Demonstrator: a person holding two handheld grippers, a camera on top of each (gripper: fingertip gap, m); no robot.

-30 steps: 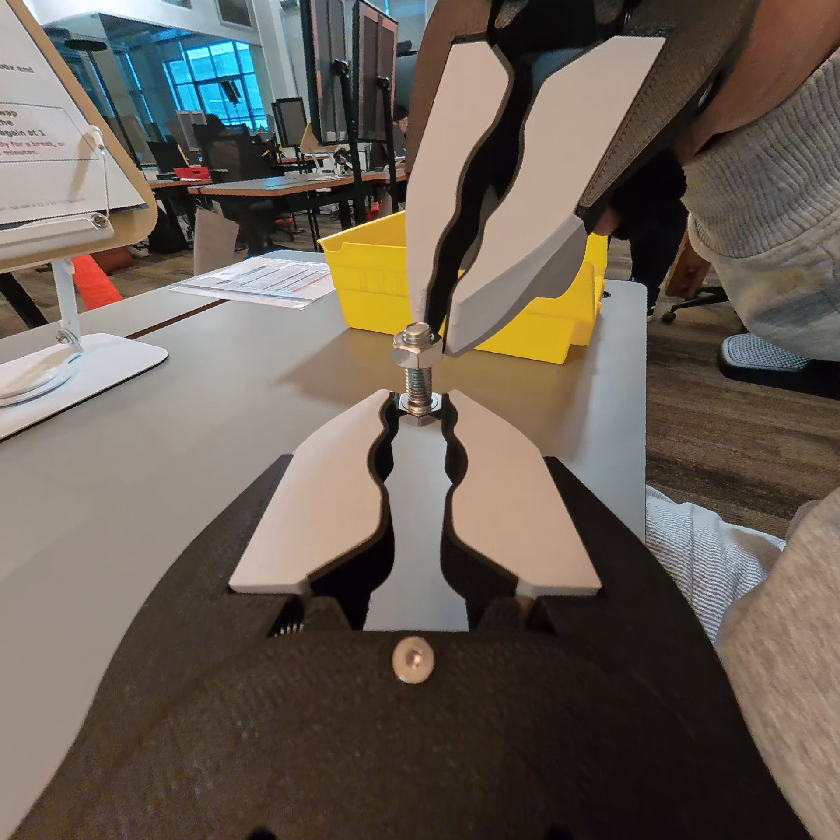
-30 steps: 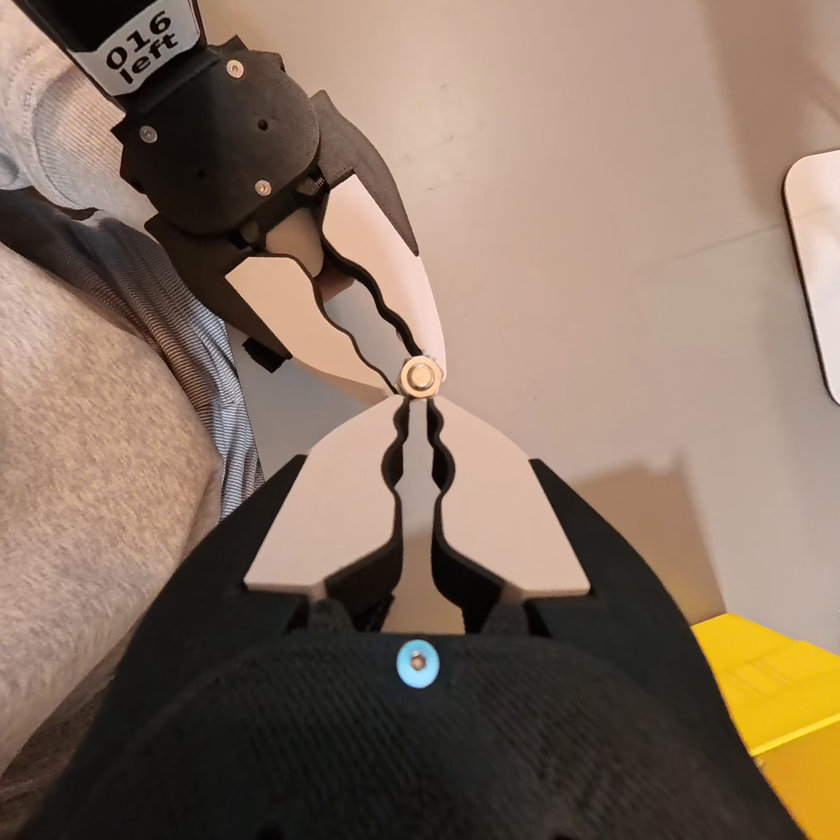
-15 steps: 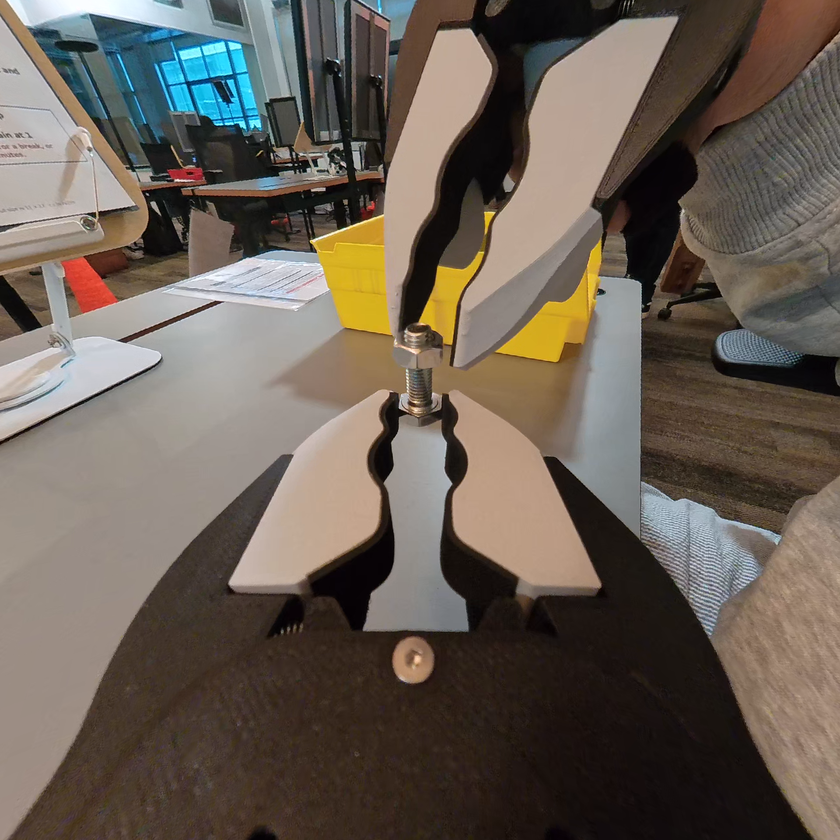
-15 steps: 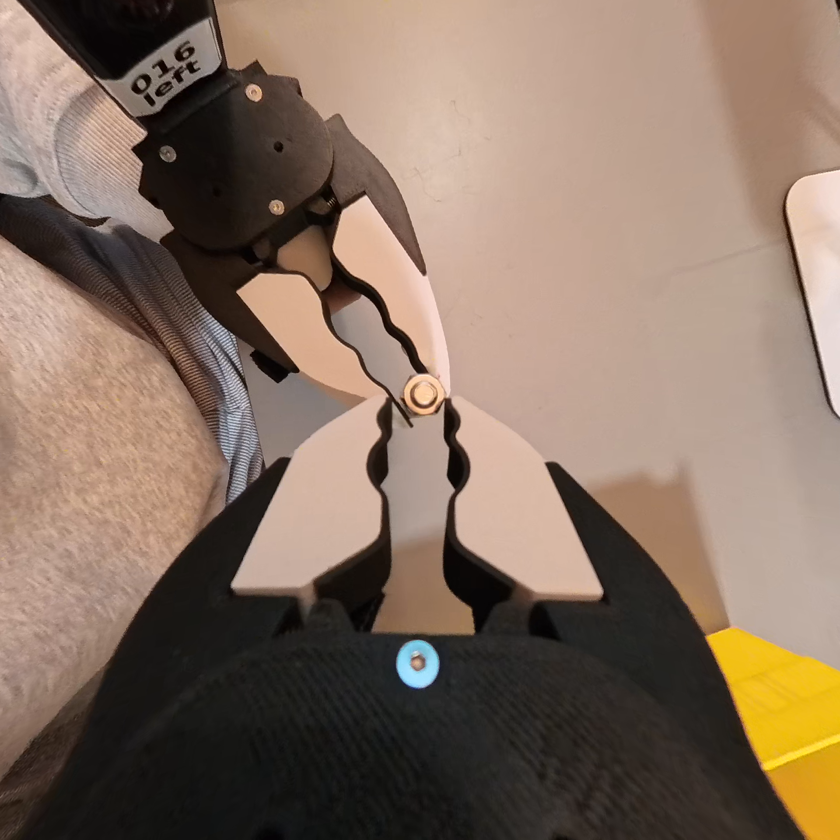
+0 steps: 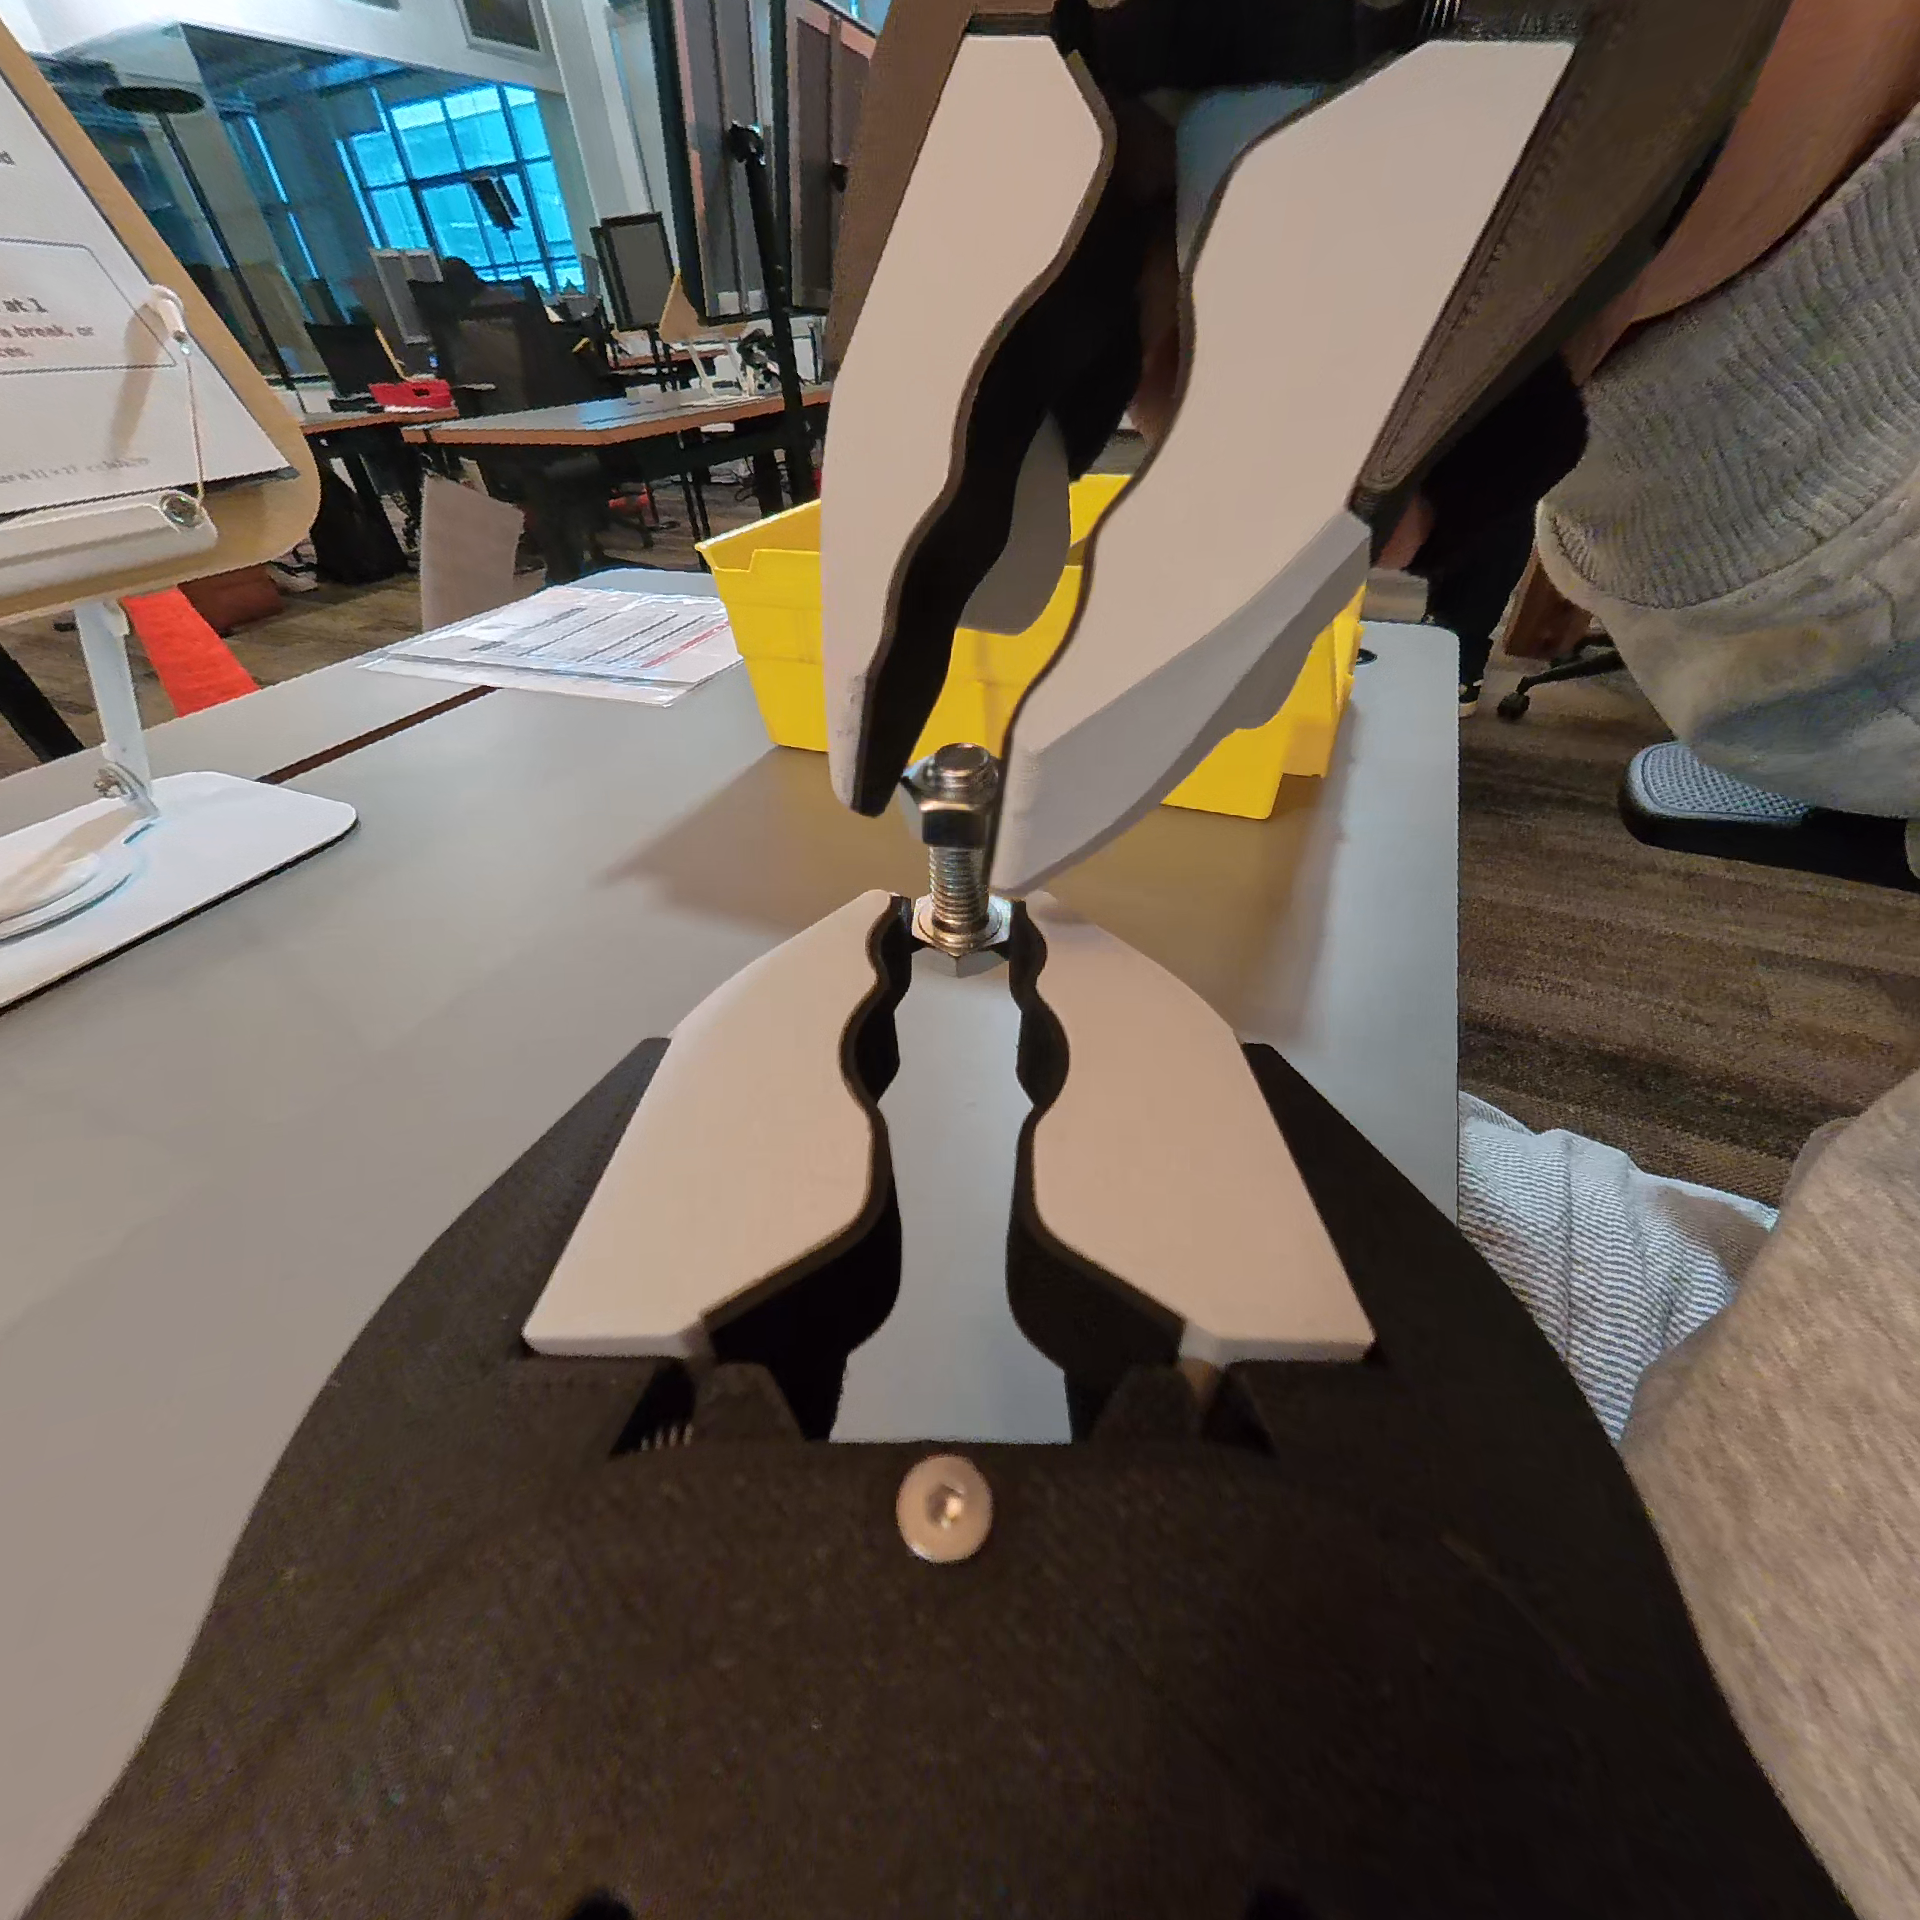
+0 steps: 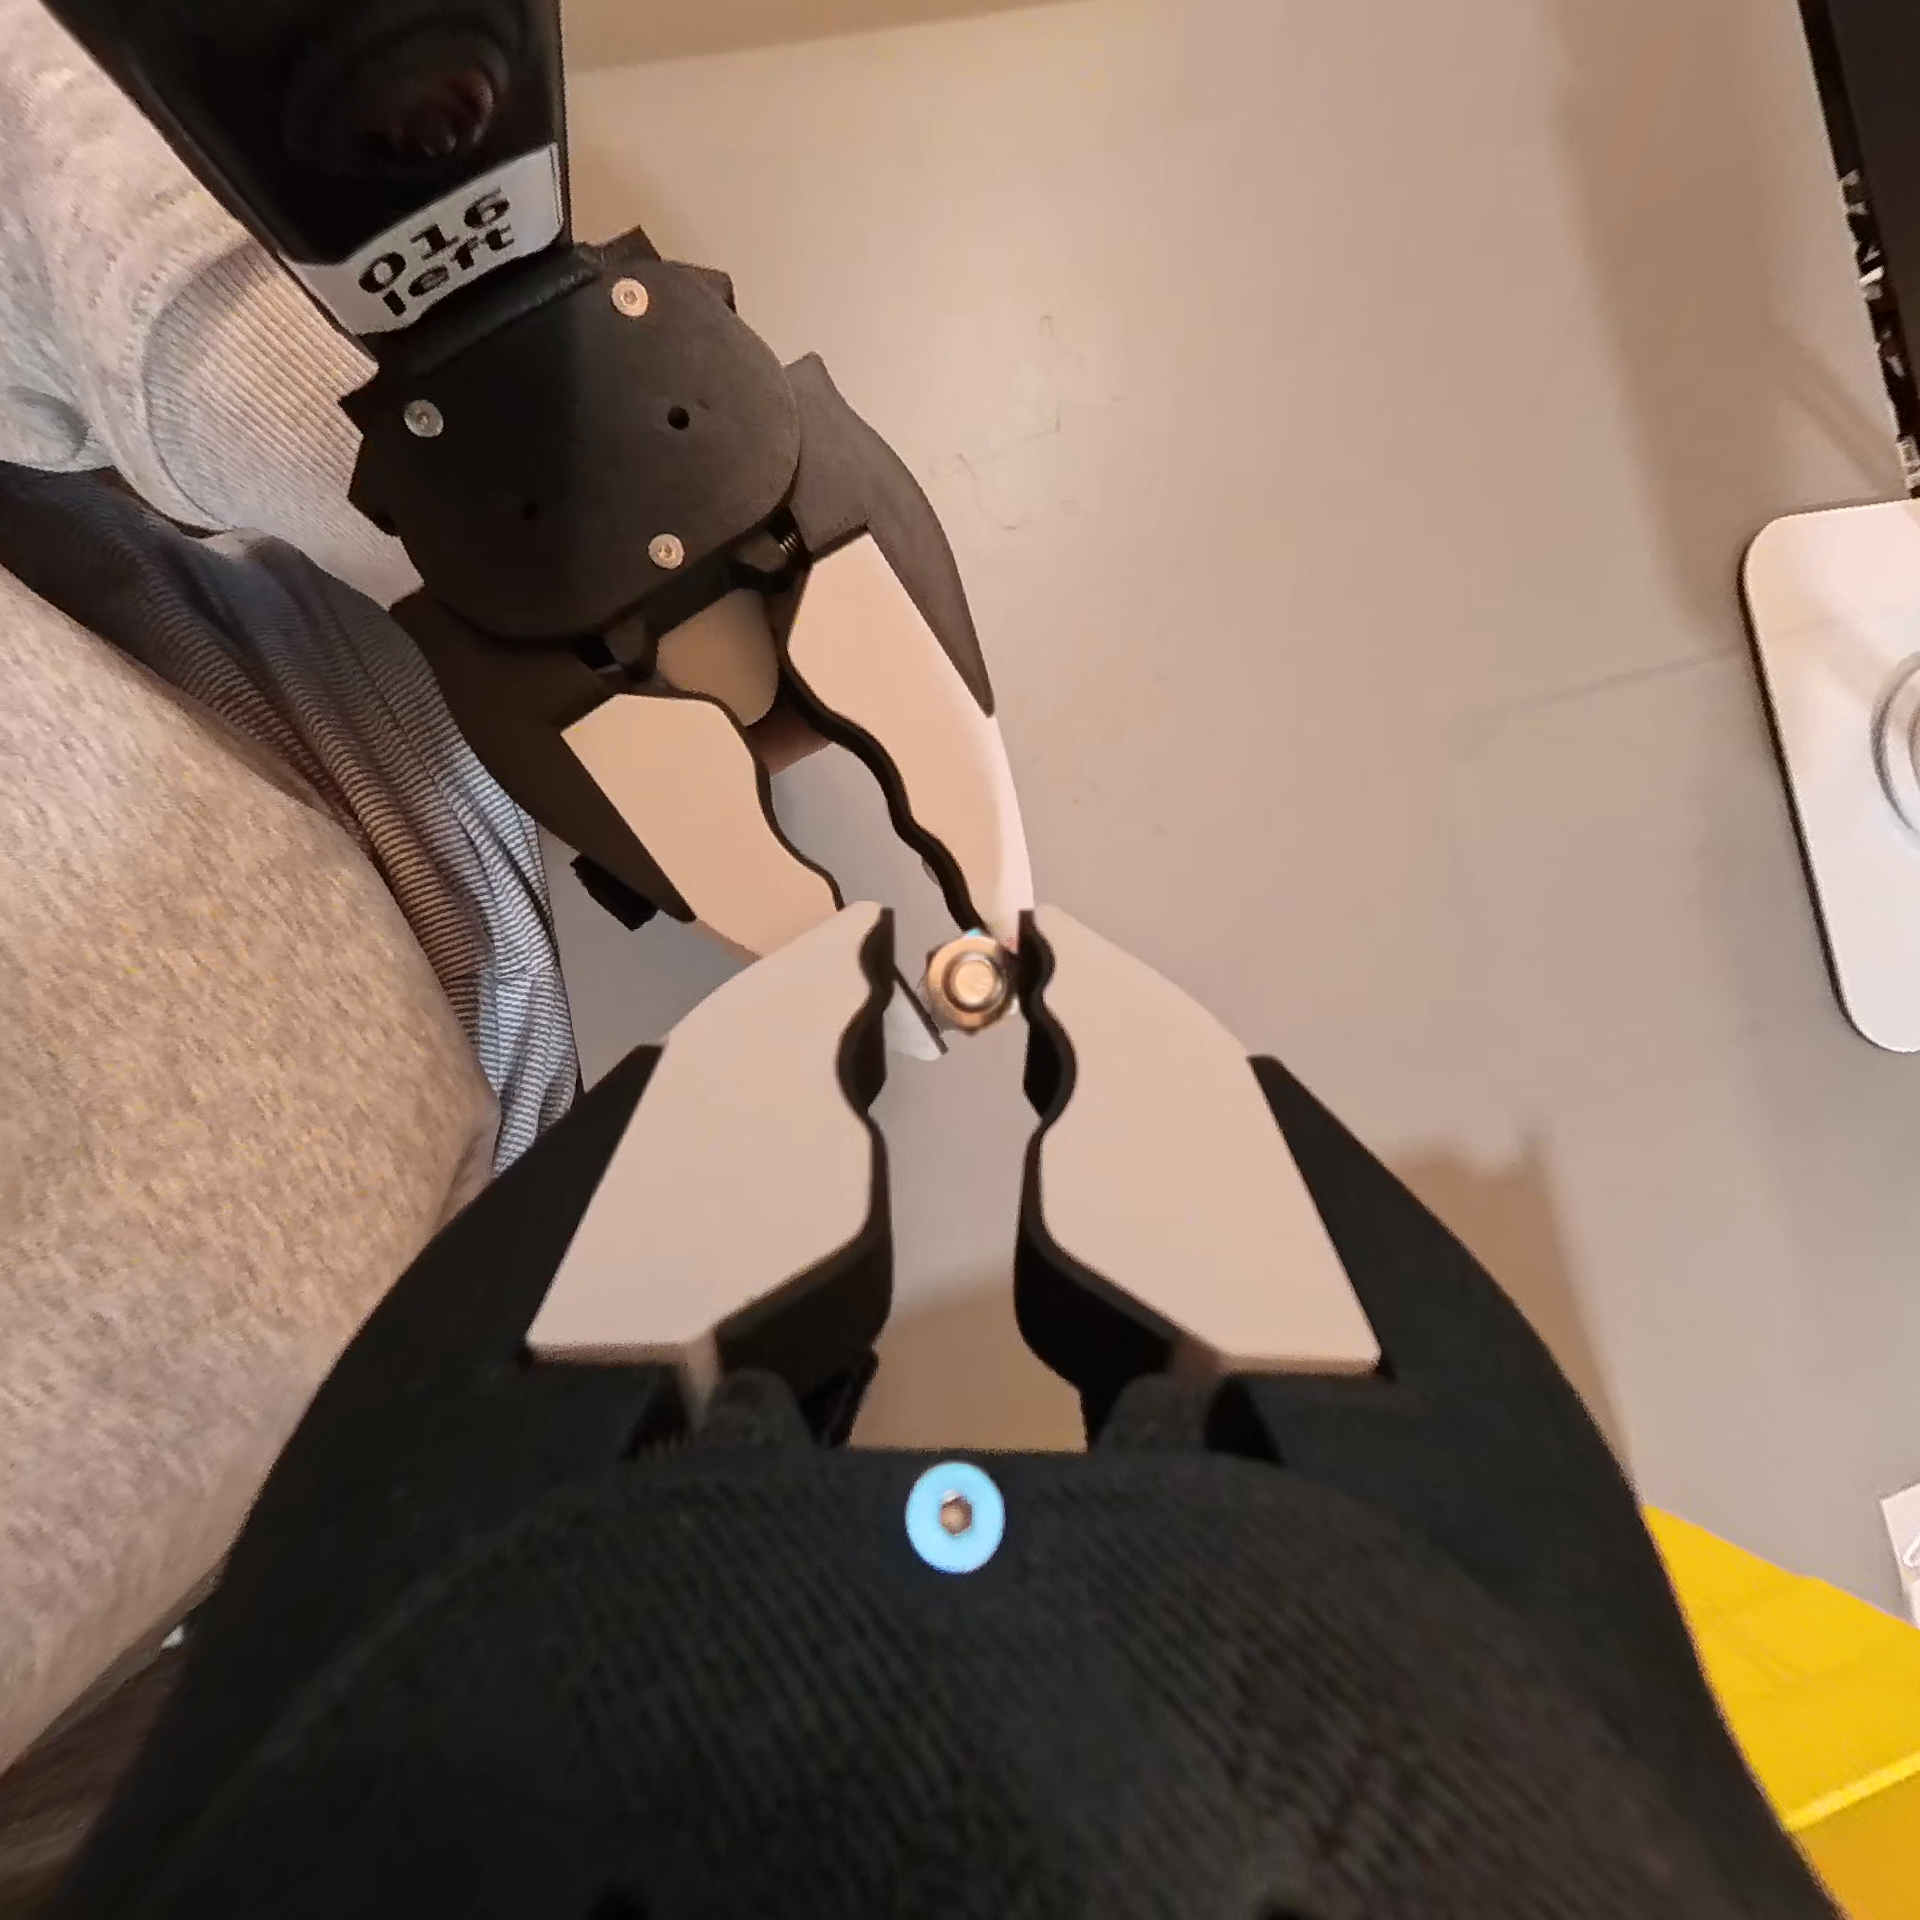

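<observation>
- The yellow bin (image 5: 1288, 748) stands on the grey table (image 5: 312, 1039) at about 1 o'clock past the claws; its inside is hidden in both views, so its contents cannot be told.
- The left claw (image 5: 956, 930) lies low over the table, its tips closed on the hex head at the foot of an upright bolt (image 5: 954, 883).
- A nut (image 5: 951, 805) sits near the top of the bolt's thread. The right claw (image 5: 935, 800) comes down from 12 o'clock with its tips on either side of the nut, a narrow gap apart; whether they pinch it cannot be told.
- The right wrist view looks straight down: the bolt end and nut (image 6: 969, 982) show as a ring between the right claw's (image 6: 954, 961) tips, one tip close against it and a sliver of space by the other.
- Only that view shows the left claw's (image 6: 987, 925) black housing and its white sticker (image 6: 447, 249) with printed characters (at 11 o'clock).
- Only the left wrist view shows a board with a printed sheet on a white stand (image 5: 114, 727) at 9 o'clock, a printed page (image 5: 561, 639) on the table at 11 o'clock, and an office of desks behind.
- Grey sleeves (image 5: 1766, 520) show at the edges.
</observation>
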